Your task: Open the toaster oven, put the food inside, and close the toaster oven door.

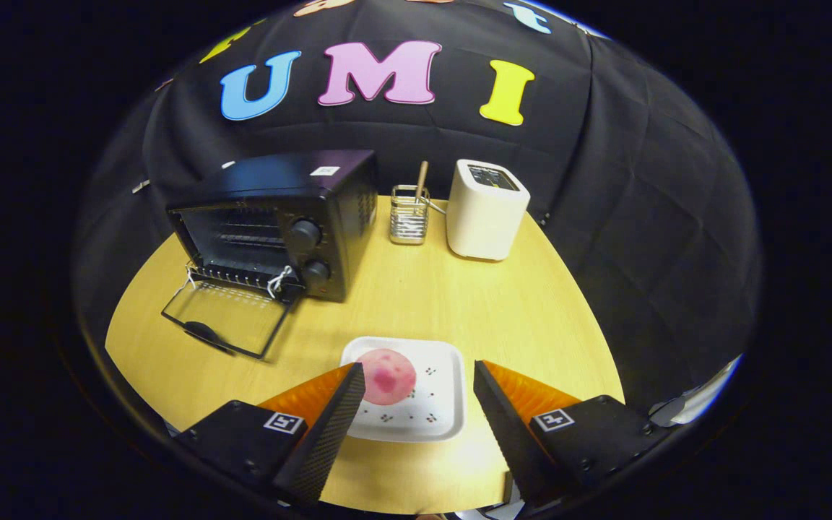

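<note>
A black toaster oven [279, 224] stands at the back left of the wooden table, its glass door [224, 318] folded down flat and the wire rack inside showing. A round pink piece of food [386, 376] lies on a white square plate [434, 419] close in front. My gripper [417, 375] hovers open over the plate. The food sits just beside the inner edge of the left finger [329, 433], and the right finger [506, 426] stands past the plate's right rim. Nothing is held.
A white pop-up toaster [486, 209] stands at the back right. Between it and the oven sits a small wire holder [409, 214] with a wooden stick in it. The yellow table [416, 296] lies bare between the oven and the plate.
</note>
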{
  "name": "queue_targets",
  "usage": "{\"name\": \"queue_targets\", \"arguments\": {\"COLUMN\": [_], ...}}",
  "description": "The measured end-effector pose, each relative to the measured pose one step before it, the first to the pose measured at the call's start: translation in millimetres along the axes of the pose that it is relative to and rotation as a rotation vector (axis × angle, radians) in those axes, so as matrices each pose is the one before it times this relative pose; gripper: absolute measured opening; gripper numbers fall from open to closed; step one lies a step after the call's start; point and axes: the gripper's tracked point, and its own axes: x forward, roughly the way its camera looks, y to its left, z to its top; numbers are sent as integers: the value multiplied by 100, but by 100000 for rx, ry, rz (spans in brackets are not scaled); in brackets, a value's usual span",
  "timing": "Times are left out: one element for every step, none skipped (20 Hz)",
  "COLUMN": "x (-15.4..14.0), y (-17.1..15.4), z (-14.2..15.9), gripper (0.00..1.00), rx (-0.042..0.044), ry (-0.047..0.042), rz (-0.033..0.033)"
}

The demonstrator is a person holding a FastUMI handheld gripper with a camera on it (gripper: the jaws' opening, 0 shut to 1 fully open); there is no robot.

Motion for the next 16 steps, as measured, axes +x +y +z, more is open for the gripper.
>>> {"name": "queue_targets", "arguments": {"x": [495,702,613,854,790,649,681,740,652,574,501,528,402,448,415,260], "y": [-957,-894,-687,-614,-520,-450,-300,-90,53,-31,58,35,158,60,50,67], "z": [-778,-764,-706,-778,-651,-706,-753,-680,-475,-370,-310,-334,-248,-121,6,-19], "gripper": [99,99,99,99,99,99,99,99,99,99,99,99,99,99,99,99], "rx": [886,689,353,108,106,-58,-254,-187,-136,-204,-318,-228,58,134,305,312], "ry": [2803,2568,2489,2452,2134,2017,2451,2398,2120,1648,1245,1530,1610,1261,1020,583], "rz": [-307,-200,-107,-221,181,472,639,1223,1239,1108,916,729,1255,886,734,432]}}
